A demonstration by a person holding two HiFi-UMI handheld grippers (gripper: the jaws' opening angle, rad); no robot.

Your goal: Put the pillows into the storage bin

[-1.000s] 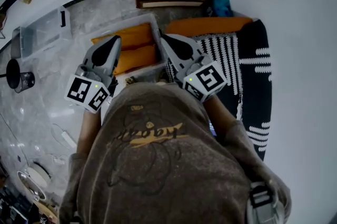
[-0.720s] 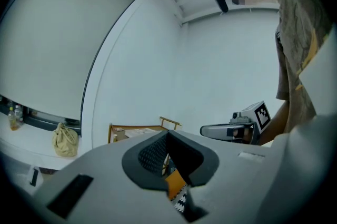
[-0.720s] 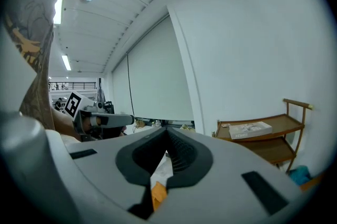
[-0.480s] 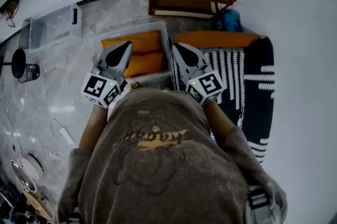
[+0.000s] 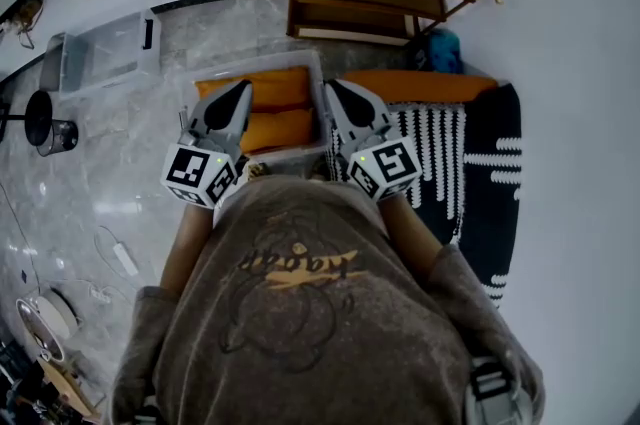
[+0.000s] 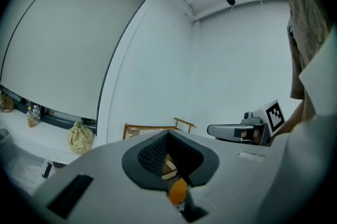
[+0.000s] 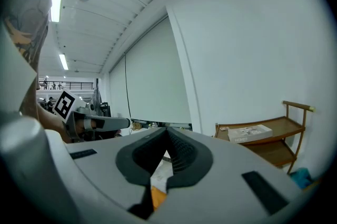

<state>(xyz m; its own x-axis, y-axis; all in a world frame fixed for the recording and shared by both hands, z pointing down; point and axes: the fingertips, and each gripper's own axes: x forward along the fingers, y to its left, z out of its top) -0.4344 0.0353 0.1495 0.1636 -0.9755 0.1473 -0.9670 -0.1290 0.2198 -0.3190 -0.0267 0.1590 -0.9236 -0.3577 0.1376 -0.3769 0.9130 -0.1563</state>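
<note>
Pillows (image 5: 268, 108), two orange, lie in the storage bin (image 5: 258, 63); another orange pillow (image 5: 420, 86) waits outside. Left gripper (image 5: 238, 91) and right gripper (image 5: 336, 91) are closed, empty.

Two grippers, left gripper (image 5: 241, 89) and right gripper (image 5: 333, 88): grey tapered shells, black ribbed pads (image 6: 154, 155). Behind the fingers, a cube (image 5: 200, 176) with black-and-white square markers and a green light. Grey-brown sweatshirt (image 5: 300, 323), yellow lettering, long sleeves.

Two orange pillows (image 5: 268, 90) flat inside clear storage bin (image 5: 265, 66).
</note>
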